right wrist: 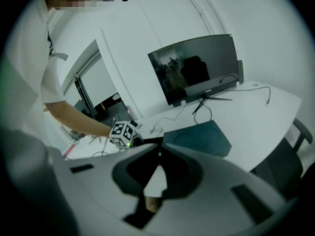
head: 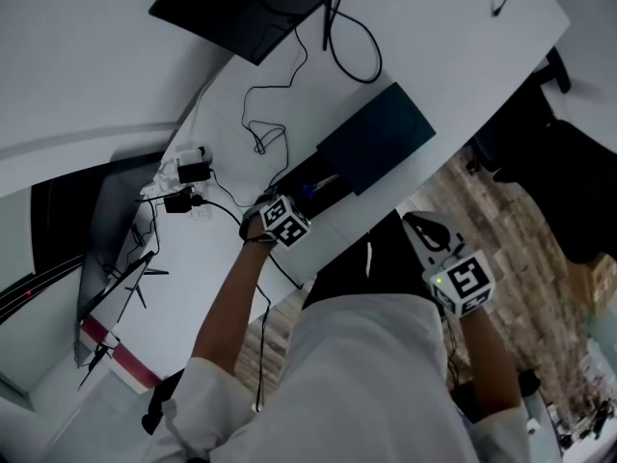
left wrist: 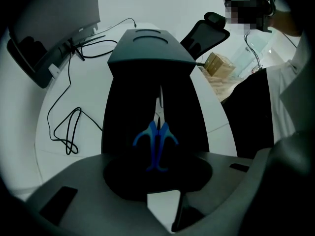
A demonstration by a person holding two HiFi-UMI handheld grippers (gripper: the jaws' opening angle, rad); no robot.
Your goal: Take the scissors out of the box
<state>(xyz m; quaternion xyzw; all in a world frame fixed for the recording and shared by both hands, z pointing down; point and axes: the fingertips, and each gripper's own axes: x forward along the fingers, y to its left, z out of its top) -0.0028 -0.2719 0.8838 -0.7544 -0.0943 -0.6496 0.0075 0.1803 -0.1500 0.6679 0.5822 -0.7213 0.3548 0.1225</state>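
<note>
Left gripper (head: 301, 201) is hanging with jaws spread wide, pointing steeply down into the open box (left wrist: 123, 119) and pinching nothing. The scissors (left wrist: 156, 140) are lying flat in the box right ahead of those jaws, blue handles nearest and blades running straight away toward the lid (left wrist: 147, 50) (so lengthwise, not crosswise). Right gripper (right wrist: 159, 151) is sitting closed and empty, well apart past the desk (head: 463, 56) edge, so the left one's way nearer. I'm not spotting any readable brand or label.

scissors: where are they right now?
Left gripper view, centre: the scissors lie in the open dark box on the white desk, blue handles nearest the camera, with a coiled cable on the desk to their left.
</note>
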